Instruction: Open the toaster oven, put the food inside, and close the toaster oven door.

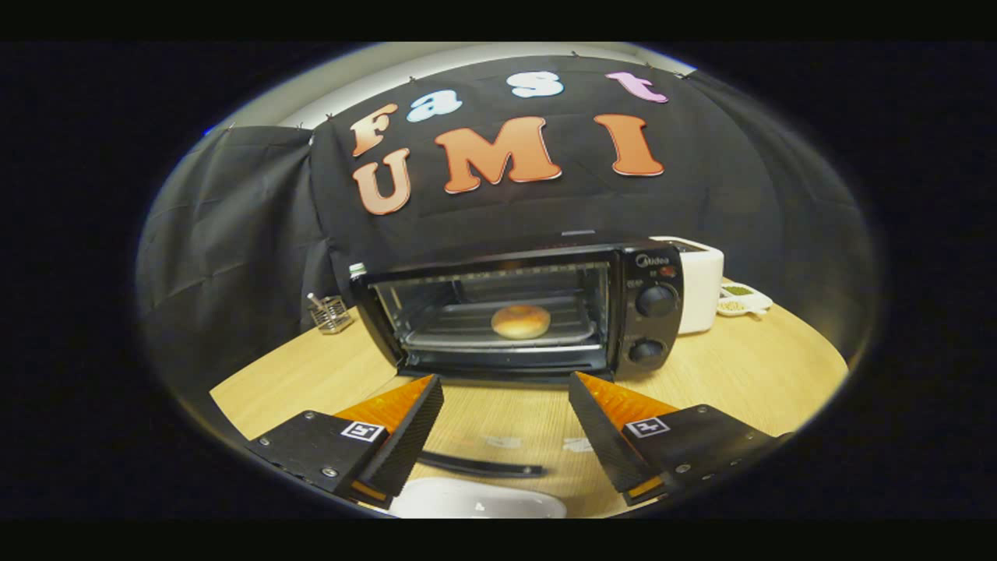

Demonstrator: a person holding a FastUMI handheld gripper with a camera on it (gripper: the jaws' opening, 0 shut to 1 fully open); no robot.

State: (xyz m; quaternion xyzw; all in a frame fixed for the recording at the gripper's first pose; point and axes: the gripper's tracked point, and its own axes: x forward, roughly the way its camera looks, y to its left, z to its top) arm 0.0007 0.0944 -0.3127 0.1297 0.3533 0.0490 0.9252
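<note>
gripper [505, 389]: fingers spread wide, holding nothing, lower centre of frame | bun [521, 321]: on the rack inside the toaster oven [522, 312], mid-frame | door [498, 448]: folded down flat between the fingers, handle nearest | left: closing | risk: fingers slip off the handle, door drops back open

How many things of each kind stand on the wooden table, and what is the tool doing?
Toaster oven, door down, bun inside: 1
White appliance: 1
Wire holder: 1
Small dishes: 2
White plate: 1
Total: 6
The tool is open, holding nothing, before the oven.
</note>
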